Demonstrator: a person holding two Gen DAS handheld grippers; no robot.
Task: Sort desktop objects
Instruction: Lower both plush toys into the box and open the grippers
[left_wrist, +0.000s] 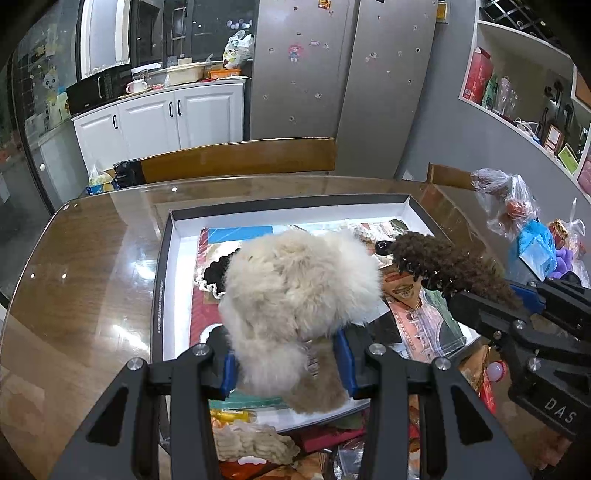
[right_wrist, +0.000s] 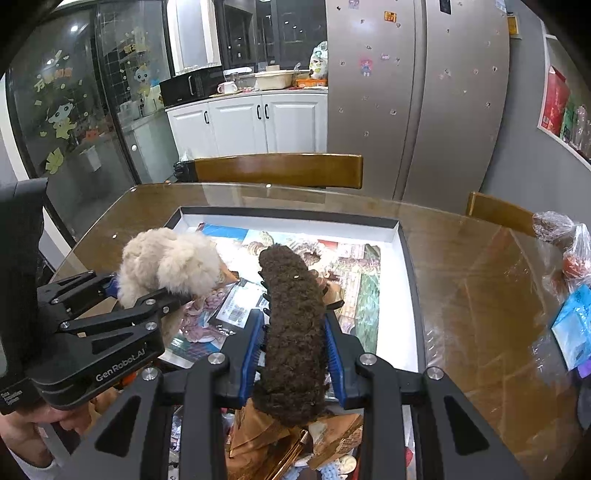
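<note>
My left gripper (left_wrist: 286, 363) is shut on a cream fluffy hair clip (left_wrist: 295, 288), held above the shallow white box with a black rim (left_wrist: 162, 280). In the right wrist view the same cream clip (right_wrist: 166, 264) and the left gripper (right_wrist: 147, 291) appear at the left. My right gripper (right_wrist: 293, 350) is shut on a dark brown fuzzy claw clip (right_wrist: 291, 325), also over the box (right_wrist: 406, 266); its black teeth show along one side. From the left wrist view the brown clip (left_wrist: 443, 266) and right gripper (left_wrist: 491, 302) come in from the right.
Cards, papers and a black scrunchie (left_wrist: 216, 269) lie in the box. Loose clutter, packets and a knitted item (left_wrist: 255, 443) sit at the table's near edge. Plastic bags (left_wrist: 517, 210) stand at the right. Wooden chair backs (right_wrist: 277, 170) line the far side of the glass-topped table (left_wrist: 85, 258).
</note>
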